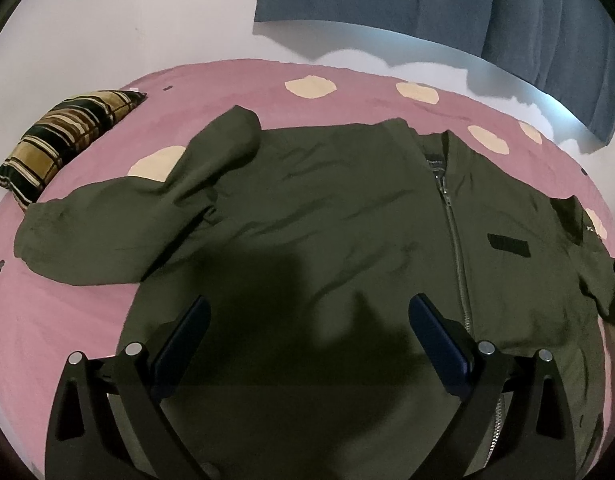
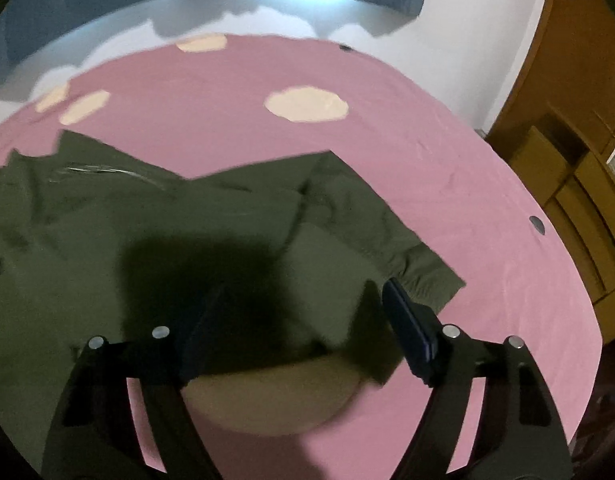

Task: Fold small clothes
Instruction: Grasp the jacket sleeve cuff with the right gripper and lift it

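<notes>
An olive green zip-up jacket [image 1: 347, 208] lies front up on a pink bedsheet [image 1: 67, 312] with cream dots. Its zipper [image 1: 455, 240] runs down the right of the left wrist view, and one sleeve [image 1: 119, 224] is bent out to the left. My left gripper [image 1: 310, 304] hovers open above the jacket's lower front, with nothing between its fingers. In the right wrist view the jacket [image 2: 87, 240] fills the left, and its other sleeve ends in a ribbed cuff [image 2: 427, 276]. My right gripper [image 2: 305, 288] is open over that sleeve, its jaws clear of the cloth.
A striped brown and black pillow [image 1: 67, 140] lies at the bed's far left. A blue curtain [image 1: 467, 20] hangs on the white wall behind. Wooden furniture [image 2: 567, 168] stands past the bed's right edge. Bare pink sheet [image 2: 487, 240] lies right of the sleeve.
</notes>
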`<state>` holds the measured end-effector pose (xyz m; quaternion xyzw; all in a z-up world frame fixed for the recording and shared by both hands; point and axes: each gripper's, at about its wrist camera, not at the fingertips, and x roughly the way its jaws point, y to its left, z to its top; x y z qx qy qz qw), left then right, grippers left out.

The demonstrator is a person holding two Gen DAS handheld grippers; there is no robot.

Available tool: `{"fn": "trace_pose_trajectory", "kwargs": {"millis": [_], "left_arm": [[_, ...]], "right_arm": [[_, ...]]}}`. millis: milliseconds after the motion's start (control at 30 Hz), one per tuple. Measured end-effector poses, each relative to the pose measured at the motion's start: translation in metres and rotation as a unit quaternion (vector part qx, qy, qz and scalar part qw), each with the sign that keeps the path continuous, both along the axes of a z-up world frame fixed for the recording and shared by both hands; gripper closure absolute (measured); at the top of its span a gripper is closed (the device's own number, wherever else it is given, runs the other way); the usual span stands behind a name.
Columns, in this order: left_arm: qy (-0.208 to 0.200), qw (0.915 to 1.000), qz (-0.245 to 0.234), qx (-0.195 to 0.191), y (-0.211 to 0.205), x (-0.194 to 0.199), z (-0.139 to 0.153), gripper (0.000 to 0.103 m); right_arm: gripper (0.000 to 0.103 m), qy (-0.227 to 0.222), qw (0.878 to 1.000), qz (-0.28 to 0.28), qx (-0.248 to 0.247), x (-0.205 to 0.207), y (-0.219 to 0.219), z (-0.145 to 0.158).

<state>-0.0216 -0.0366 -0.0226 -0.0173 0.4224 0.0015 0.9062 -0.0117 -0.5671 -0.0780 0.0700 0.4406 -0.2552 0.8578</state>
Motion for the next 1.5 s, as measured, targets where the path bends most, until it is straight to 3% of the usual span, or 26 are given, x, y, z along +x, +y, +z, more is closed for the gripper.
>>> {"fn": "trace_pose_trajectory", "kwargs": {"millis": [100,233,333,433,600,667,733,867,1000,1067,1133,1367,1500], "left_arm": [[0.006,1.0000,-0.002,0.001,-0.004,0.002,-0.003,0.004],[0.015,0.9999,-0.005,0.005,-0.009,0.006,-0.007,0.004],[0.024,0.9997,-0.009,0.002,-0.014,0.010,-0.010,0.004],[0.027,0.9995,-0.014,-0.001,-0.019,0.011,-0.010,0.004],[0.028,0.9994,-0.022,0.003,-0.027,0.013,-0.011,0.004],[0.030,0.9993,-0.023,0.005,-0.029,0.014,-0.012,0.004],[0.033,0.9992,-0.023,0.007,-0.031,0.015,-0.012,0.004],[0.040,0.9989,-0.022,0.004,-0.034,0.017,-0.014,0.004],[0.043,0.9987,-0.024,0.006,-0.037,0.018,-0.016,0.004],[0.043,0.9987,-0.025,0.009,-0.038,0.017,-0.016,0.004],[0.044,0.9987,-0.024,0.010,-0.038,0.017,-0.016,0.004],[0.054,0.9984,0.016,-0.001,-0.026,0.020,-0.018,0.004],[0.047,0.9986,0.024,-0.010,-0.018,0.020,-0.016,0.004]], "right_arm": [[0.033,0.016,1.000,0.007,0.003,0.006,-0.014,-0.011],[0.076,-0.011,0.998,0.000,0.057,-0.003,-0.039,-0.002],[0.083,-0.034,0.994,-0.010,0.103,-0.012,-0.064,0.014],[0.086,-0.063,0.987,-0.033,0.144,-0.025,-0.098,0.030],[0.086,-0.123,0.955,-0.102,0.248,-0.053,-0.174,0.031],[0.077,-0.150,0.929,-0.111,0.321,-0.060,-0.202,0.018],[0.040,-0.171,0.905,-0.132,0.366,-0.070,-0.221,0.007],[0.031,-0.184,0.895,-0.124,0.387,-0.082,-0.226,-0.005],[0.030,-0.202,0.875,-0.105,0.427,-0.085,-0.233,-0.022],[0.044,-0.195,0.874,-0.113,0.431,-0.082,-0.235,-0.031],[0.085,-0.186,0.883,-0.123,0.413,-0.082,-0.237,-0.032],[0.091,-0.219,0.887,-0.119,0.388,-0.108,-0.230,-0.003],[0.091,-0.222,0.884,-0.142,0.386,-0.136,-0.230,-0.010]]}}
